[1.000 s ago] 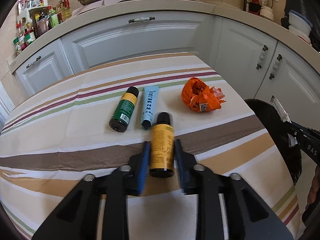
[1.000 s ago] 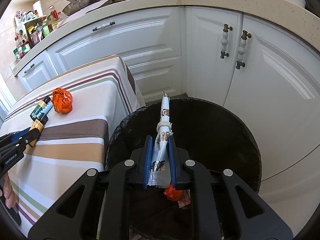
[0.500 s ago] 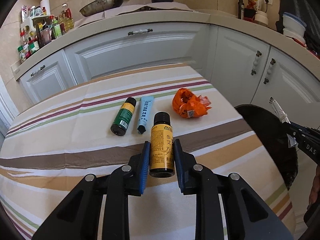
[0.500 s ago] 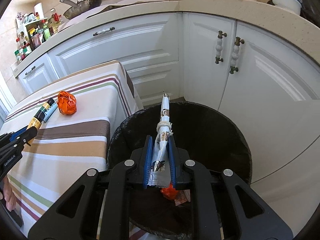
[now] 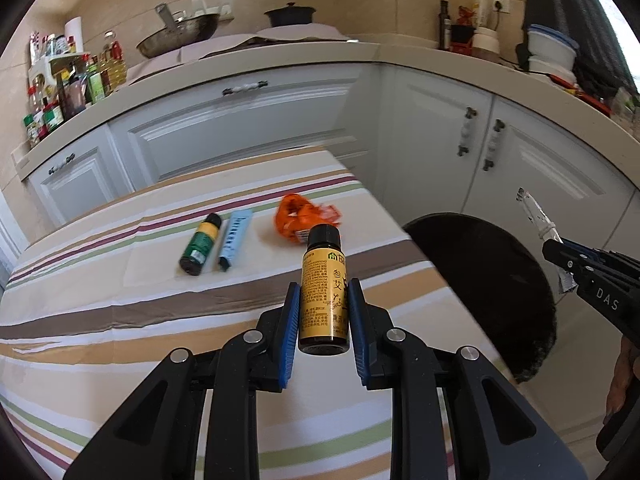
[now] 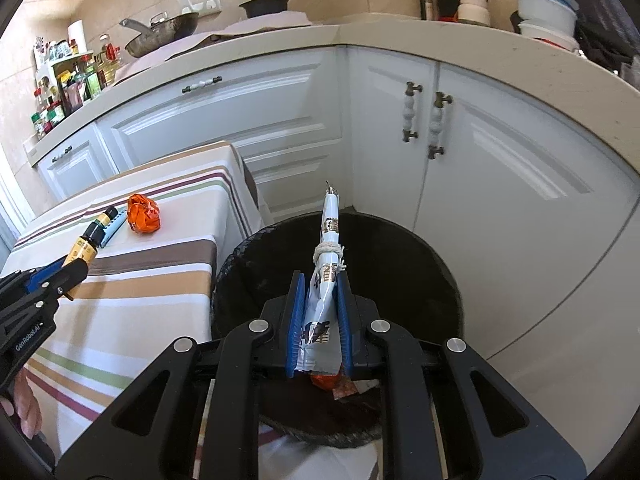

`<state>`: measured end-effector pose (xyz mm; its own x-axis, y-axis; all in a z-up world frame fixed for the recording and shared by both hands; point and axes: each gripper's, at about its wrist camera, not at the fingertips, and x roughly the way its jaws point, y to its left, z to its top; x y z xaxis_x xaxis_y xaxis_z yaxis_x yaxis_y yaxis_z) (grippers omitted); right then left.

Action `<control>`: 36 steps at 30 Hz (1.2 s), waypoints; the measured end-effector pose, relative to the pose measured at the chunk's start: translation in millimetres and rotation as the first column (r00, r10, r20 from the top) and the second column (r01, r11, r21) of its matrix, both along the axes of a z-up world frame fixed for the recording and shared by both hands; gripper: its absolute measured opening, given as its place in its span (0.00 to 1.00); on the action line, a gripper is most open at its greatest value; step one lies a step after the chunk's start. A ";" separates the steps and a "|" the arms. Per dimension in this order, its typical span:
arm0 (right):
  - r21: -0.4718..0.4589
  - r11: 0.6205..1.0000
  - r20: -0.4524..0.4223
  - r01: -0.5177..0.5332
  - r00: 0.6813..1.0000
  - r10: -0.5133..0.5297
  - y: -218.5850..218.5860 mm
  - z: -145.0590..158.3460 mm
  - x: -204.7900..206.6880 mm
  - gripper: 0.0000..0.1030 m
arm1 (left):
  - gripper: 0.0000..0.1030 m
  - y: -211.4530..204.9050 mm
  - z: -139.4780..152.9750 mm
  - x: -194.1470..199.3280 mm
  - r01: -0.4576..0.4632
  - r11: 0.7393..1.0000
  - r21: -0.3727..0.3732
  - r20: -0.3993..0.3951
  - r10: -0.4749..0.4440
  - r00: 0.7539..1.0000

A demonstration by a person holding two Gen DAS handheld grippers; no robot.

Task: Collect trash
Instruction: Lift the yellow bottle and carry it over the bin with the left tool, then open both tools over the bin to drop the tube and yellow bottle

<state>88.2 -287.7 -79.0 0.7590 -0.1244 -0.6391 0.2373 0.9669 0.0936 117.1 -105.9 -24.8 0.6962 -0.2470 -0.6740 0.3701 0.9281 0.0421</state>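
1. While the left gripper (image 5: pixel 323 312) is over the striped table (image 5: pixel 120 320), its blue pads pinch a yellow bottle (image 5: pixel 322 292) by the lower part of its body.
2. This bottle has a black cap, which points away from the camera, and it is lifted clear of the cloth.
3. Three more things lie on the table behind it: a green bottle (image 5: pixel 200 245), a pale blue tube (image 5: pixel 235 239) just beside that bottle, and an orange wrapper (image 5: pixel 298 218) to the right of the tube.
4. The green bottle and the tube lie flat and nearly parallel to each other, while the wrapper is crumpled into a ball.
5. The right gripper (image 6: pixel 320 316) is closed on a white packet (image 6: pixel 325 280), which is long and has a cord tied around its middle.
6. The packet sticks out forward between the pads, with its far end pointing up and away.
7. Under this gripper stands a black bin (image 6: pixel 400 264), on the floor beside the right edge of the table and in front of the white cabinets (image 6: pixel 480 152).
8. Inside the bin, some orange trash (image 6: pixel 326 381) is visible just below the packet.
9. In the right wrist view, the left gripper shows at the left edge with the yellow bottle in it, still above the table and not above the bin.
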 end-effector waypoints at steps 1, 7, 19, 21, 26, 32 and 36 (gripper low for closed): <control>0.000 1.000 0.003 0.005 1.000 -0.005 -1.8 1.2 -3.3 0.15 | 0.24 -2.4 0.1 -1.9 0.004 1.000 0.000 0.002 -0.004 1.000; -0.002 1.000 0.023 0.029 0.999 -0.029 -8.9 7.8 -23.6 0.15 | 0.24 -19.9 4.8 -17.7 0.035 0.999 -0.014 0.018 -0.034 0.999; 0.002 0.998 0.048 0.055 0.997 -0.055 -21.6 12.6 -42.9 0.15 | 0.24 -52.2 7.2 -29.5 0.076 0.997 -0.011 0.051 -0.075 0.996; 0.004 0.998 0.049 0.060 0.997 -0.060 -23.8 12.4 -43.7 0.15 | 0.24 -55.1 7.9 -28.6 0.080 0.997 -0.012 0.052 -0.079 0.996; 0.011 0.998 0.052 0.060 0.997 -0.060 -25.1 10.5 -41.7 0.15 | 0.24 -61.3 8.2 -25.0 0.087 0.996 -0.016 0.046 -0.086 0.995; 0.014 0.998 0.054 0.057 0.997 -0.058 -26.3 8.9 -37.9 0.15 | 0.24 -73.0 7.9 -16.0 0.085 0.996 -0.027 0.041 -0.084 0.996; 0.007 0.998 0.054 0.066 0.996 -0.066 -29.0 6.3 -34.1 0.15 | 0.24 -80.5 5.1 -13.0 0.090 0.996 -0.024 0.043 -0.089 0.995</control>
